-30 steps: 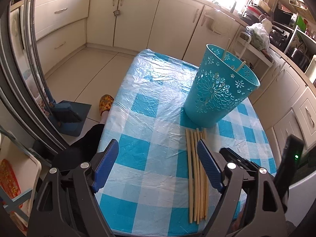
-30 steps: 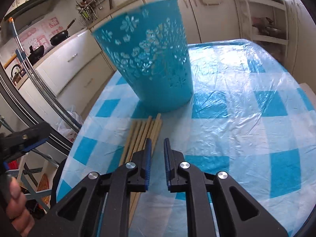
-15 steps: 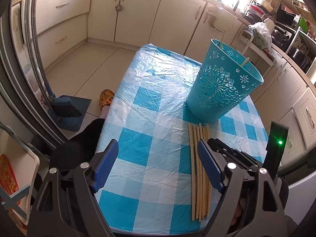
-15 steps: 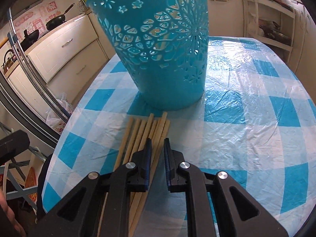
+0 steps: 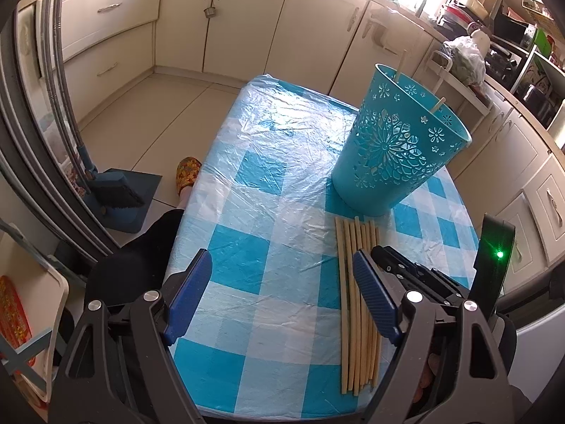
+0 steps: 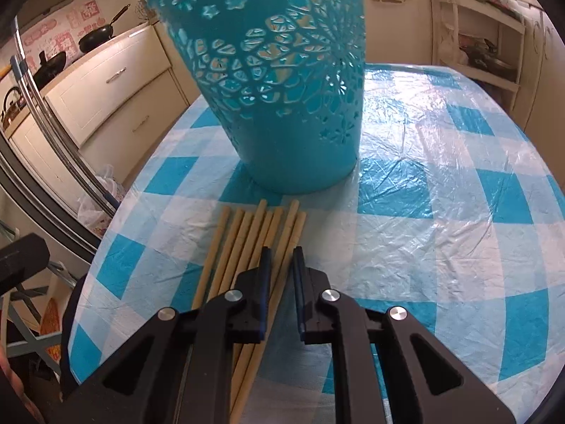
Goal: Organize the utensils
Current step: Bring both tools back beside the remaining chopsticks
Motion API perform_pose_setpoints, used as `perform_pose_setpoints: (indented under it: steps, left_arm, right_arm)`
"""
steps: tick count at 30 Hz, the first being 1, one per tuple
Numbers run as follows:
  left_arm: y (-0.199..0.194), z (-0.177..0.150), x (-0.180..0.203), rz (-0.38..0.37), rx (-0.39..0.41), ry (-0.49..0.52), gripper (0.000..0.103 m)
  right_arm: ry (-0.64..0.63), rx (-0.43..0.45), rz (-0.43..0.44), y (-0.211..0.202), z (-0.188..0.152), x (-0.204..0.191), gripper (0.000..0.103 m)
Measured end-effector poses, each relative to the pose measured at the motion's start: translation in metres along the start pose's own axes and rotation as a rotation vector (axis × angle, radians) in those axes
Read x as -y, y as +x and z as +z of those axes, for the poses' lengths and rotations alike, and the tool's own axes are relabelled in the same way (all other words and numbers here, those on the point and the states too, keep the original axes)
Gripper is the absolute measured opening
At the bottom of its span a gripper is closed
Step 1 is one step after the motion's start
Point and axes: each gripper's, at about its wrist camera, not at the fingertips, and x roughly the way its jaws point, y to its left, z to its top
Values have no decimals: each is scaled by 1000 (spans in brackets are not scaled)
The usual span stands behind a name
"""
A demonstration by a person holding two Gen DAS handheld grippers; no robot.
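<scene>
Chopsticks (image 6: 247, 243) lie in a neat row on the table (image 6: 441, 212), tips just short of the teal basket (image 6: 275, 81), and a couple more already stand inside the basket, poking over its rim in the left view. Compared with a second ago, the right gripper (image 6: 281, 265) has come in low and close: the basket now fills the top of its view and its fingers sit right over the basket-side ends of the sticks. Its jaws are only a narrow gap apart, with one stick seeming to run between them, nothing clamped yet as far as I can see. So I'd guess the next pick is about to happen, and most of the job is still ahead with that whole row left.

Left gripper (image 5: 282, 282) hangs back on the side of the sticks away from the basket, jaws wide apart, holding nothing.

Table wears a blue-and-white checked cloth under crinkly clear plastic, so it's probably a bit slippery. Around the basket it's a kitchen: cream cabinets (image 5: 247, 28), a dustpan (image 5: 120, 198) on the tiled floor.
</scene>
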Motion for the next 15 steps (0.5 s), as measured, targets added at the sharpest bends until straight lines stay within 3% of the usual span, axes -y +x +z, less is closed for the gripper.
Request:
perform_pose_setpoints:
  steps: [5,15]
  left_arm:
    - [6,-1,0,4,-14,5,78]
    - [27,-5,10,17,-57,35,78]
  right_arm:
    - [65,7,52,-3,1,12,13]
    - [-5,-2,-5,3,5,5,13]
